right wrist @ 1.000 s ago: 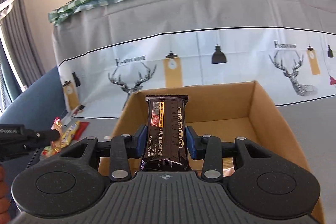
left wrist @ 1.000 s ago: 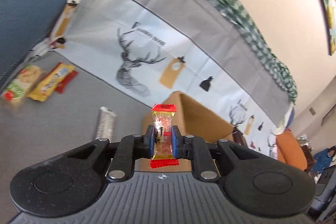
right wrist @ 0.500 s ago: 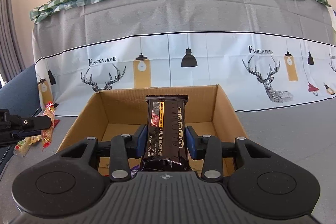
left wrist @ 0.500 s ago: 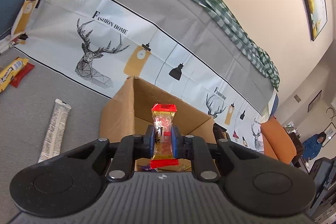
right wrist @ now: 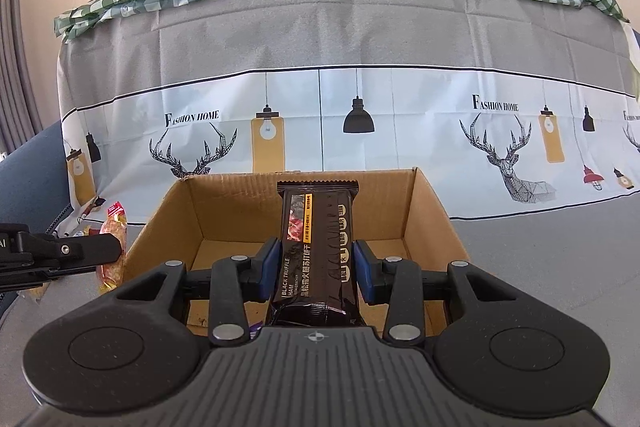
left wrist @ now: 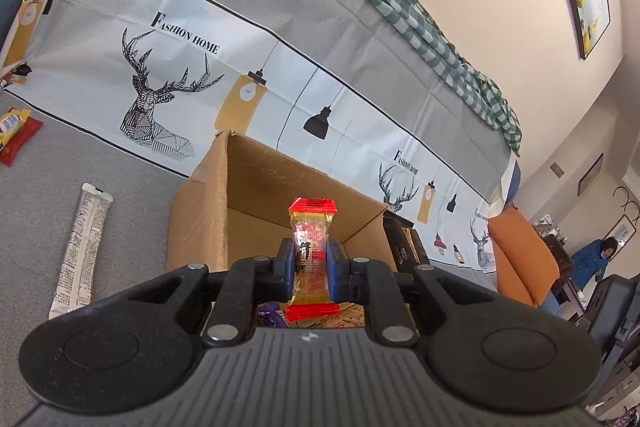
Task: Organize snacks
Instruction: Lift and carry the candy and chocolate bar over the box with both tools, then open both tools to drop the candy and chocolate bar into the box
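Red-capped yellow candy packet (left wrist: 311,255) is clamped upright in the left gripper (left wrist: 308,265) over the cardboard box's (left wrist: 200,211) near-left corner; beside it, the right gripper (right wrist: 316,265) pinches a black cracker pack (right wrist: 316,247) above the box's near edge.

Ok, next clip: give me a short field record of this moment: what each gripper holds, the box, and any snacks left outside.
left gripper: shut on a small red-and-yellow candy packet, held upright over the box
right gripper: shut on a dark cracker packet, held upright over the box
cardboard box: open top, on grey cloth; a few wrappers show at the bottom, mostly hidden
snacks outside box: white stick sachet lying left of the box; yellow and red packets further left
backdrop: deer-and-lamp printed cloth
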Available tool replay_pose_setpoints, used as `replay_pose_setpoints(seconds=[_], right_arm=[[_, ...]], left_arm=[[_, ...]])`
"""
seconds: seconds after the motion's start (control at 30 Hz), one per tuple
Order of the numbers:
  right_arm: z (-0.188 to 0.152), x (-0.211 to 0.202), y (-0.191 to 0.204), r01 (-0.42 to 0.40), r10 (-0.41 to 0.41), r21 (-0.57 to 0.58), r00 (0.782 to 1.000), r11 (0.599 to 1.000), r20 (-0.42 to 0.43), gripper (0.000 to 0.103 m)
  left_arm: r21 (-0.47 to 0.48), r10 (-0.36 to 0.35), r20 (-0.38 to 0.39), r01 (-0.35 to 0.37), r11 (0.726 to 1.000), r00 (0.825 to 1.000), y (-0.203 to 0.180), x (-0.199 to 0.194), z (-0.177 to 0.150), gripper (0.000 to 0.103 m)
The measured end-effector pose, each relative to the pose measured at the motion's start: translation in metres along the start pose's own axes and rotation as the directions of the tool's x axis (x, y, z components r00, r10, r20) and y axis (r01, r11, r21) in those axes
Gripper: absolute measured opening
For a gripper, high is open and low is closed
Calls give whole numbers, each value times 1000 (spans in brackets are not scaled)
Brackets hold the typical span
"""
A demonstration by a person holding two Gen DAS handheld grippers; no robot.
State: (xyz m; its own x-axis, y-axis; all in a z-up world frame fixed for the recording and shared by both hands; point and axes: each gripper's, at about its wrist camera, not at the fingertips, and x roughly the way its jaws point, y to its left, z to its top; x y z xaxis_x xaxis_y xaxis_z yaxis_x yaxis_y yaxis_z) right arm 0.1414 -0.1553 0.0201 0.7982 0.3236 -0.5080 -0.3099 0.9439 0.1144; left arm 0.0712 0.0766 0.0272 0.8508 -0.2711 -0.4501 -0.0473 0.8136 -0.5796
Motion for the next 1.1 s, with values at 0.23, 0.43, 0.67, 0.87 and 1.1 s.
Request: replay_pose_setpoints(seconds=[0.23, 0.43, 0.67, 0.87, 1.1], right_arm=[[-1, 1, -1, 8, -8, -7, 1000, 1000, -4, 41], [-1, 3, -2, 16, -16, 2, 1000, 1000, -6, 41], [-1, 3, 0, 20, -20, 4, 1000, 1000, -5, 41], [-1, 3, 1, 23, -23, 4, 1000, 1000, -4, 41], [-2, 2, 2, 25, -25, -4, 1000, 1000, 0, 41]], left_arm=[[13, -7, -4, 8, 1000, 1000, -2, -1, -1, 17], [17, -10, -7, 10, 1000, 1000, -3, 0, -2, 17], [27, -13, -8, 13, 1000, 1000, -6, 1, -3, 17], [28, -15, -8, 15, 999, 1000, -6, 2, -4, 17], [36, -17, -8, 17, 999, 1000, -8, 2, -4, 17]])
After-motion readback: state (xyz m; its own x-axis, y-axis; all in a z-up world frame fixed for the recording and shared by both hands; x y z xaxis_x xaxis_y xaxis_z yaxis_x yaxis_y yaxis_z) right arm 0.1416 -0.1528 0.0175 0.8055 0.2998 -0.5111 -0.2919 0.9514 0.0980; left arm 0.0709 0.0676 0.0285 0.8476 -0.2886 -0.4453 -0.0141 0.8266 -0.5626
